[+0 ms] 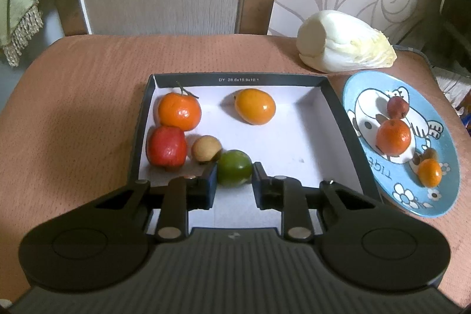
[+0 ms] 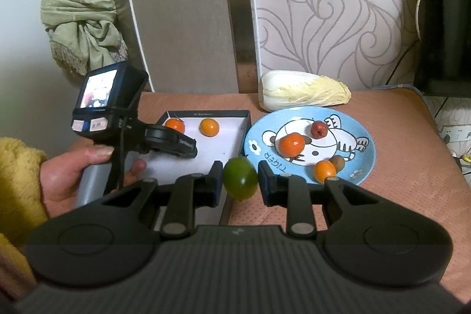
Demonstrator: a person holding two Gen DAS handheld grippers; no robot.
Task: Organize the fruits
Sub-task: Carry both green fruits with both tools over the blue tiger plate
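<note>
A dark box [image 1: 235,80] with a white floor holds a stemmed mandarin [image 1: 179,111], a yellow-orange fruit [image 1: 254,106], a red fruit [image 1: 167,149] and a small tan fruit [image 1: 206,148]. My left gripper [image 1: 234,177] is shut on a green lime [image 1: 235,167] at the box's near side. The blue tiger plate [image 2: 365,167] carries a mandarin [image 2: 291,144], a small dark red fruit [image 2: 318,129], a small orange [image 2: 323,170] and a brown fruit [image 2: 337,162]. My right gripper [image 2: 240,172] is shut on a second green lime [image 2: 240,183], between box and plate.
A napa cabbage [image 1: 344,49] lies behind the plate on the orange cushion [image 1: 82,108]. A hand [image 2: 61,178] in a yellow sleeve holds the left gripper [image 2: 188,147] over the box. A chair back and a knotted green cloth [image 2: 79,13] stand behind.
</note>
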